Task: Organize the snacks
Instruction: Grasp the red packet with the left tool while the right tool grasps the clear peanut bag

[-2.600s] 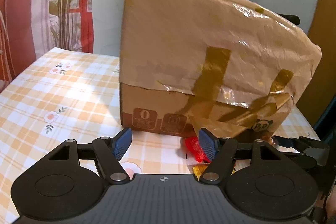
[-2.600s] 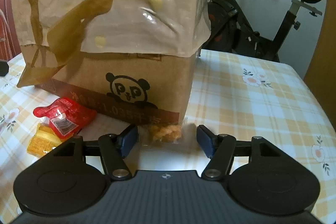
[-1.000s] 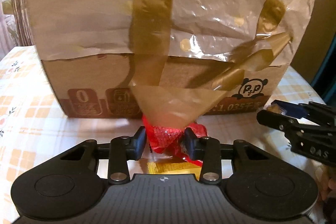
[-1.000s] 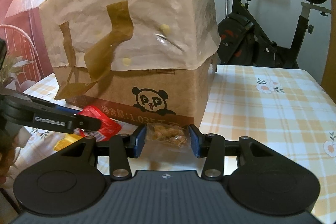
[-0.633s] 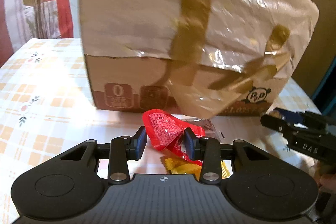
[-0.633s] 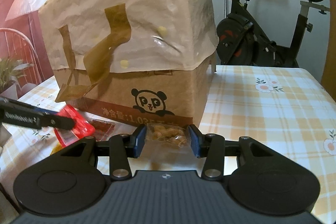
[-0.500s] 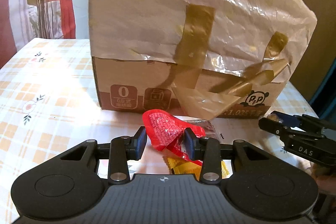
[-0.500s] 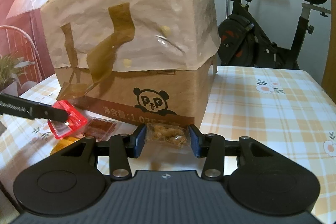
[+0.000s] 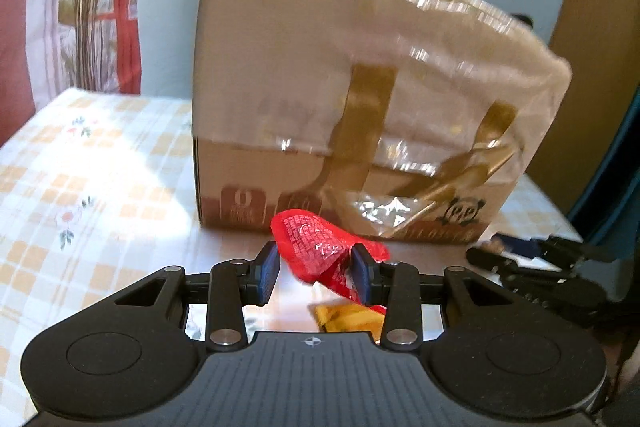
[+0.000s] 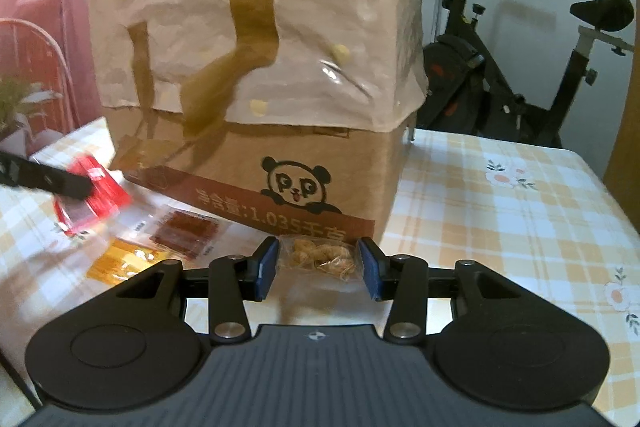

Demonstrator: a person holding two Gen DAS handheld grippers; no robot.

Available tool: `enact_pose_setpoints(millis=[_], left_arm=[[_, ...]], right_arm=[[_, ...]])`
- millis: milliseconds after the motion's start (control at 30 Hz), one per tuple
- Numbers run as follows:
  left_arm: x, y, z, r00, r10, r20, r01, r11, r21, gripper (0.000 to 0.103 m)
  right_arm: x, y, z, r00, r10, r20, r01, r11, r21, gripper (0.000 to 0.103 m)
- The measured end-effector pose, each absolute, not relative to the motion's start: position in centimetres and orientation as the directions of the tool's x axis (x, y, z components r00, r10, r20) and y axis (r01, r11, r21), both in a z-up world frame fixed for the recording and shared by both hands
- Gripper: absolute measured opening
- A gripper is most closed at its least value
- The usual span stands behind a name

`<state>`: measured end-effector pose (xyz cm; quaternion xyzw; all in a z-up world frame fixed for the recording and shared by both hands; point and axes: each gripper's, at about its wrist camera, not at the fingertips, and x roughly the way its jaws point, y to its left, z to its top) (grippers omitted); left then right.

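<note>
My left gripper (image 9: 316,269) is shut on a red snack packet (image 9: 316,251) and holds it above the table in front of the cardboard box (image 9: 360,99). It also shows in the right wrist view (image 10: 90,197), blurred. My right gripper (image 10: 318,267) is shut on a clear packet of brown snacks (image 10: 320,259) near the box's panda-printed corner (image 10: 298,183). A yellow packet (image 10: 120,261) and a dark red-brown packet (image 10: 184,233) lie on the table.
The tall box (image 10: 260,67) is covered with a taped plastic sheet and fills the table's middle. The checked tablecloth (image 10: 500,211) runs to the right. An exercise bike (image 10: 520,75) stands behind the table. The right gripper shows at the right edge of the left wrist view (image 9: 540,263).
The left gripper has lifted the red packet and pulled back from the box, uncovering the dark red-brown packet. The right gripper keeps its hold on the clear packet and has risen a little.
</note>
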<state>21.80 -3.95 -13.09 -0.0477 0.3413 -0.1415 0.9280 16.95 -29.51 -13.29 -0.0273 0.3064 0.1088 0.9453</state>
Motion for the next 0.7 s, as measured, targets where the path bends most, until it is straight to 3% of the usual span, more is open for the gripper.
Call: enact_pose_setpoints(millis=[33,67,100,233,700], left_arm=[[21.6,-3.8,-12.8,0.734,-0.3,-0.61,0.237,0.954,-0.183,0.039],[21.4,-3.8,-12.6,0.738,-0.305,-0.602,0.245,0.952,-0.183,0.029],[21.3,-3.7,-12.3,0.74,-0.311,-0.596,0.253,0.95,-0.181,0.028],[20.7,-3.2,-12.2,0.749,-0.324,-0.578,0.267,0.946,-0.184,0.028],[22.0,-0.7,-15.5,0.698,-0.247,-0.672,0.116,0.965,-0.235,0.029]], right_arm=[[17.0,-29.6,-13.3,0.79,0.177,-0.587,-0.213,0.977,0.008,0.046],[17.0,-29.6,-13.2,0.792,0.168,-0.587,-0.206,0.979,0.002,0.046],[16.9,-29.5,-13.1,0.793,0.16,-0.589,-0.2,0.98,-0.003,0.046],[15.6,-29.1,-12.5,0.792,0.15,-0.591,-0.196,0.98,-0.015,0.046],[12.8,-27.9,-11.9,0.774,0.183,-0.606,-0.201,0.979,0.038,0.046]])
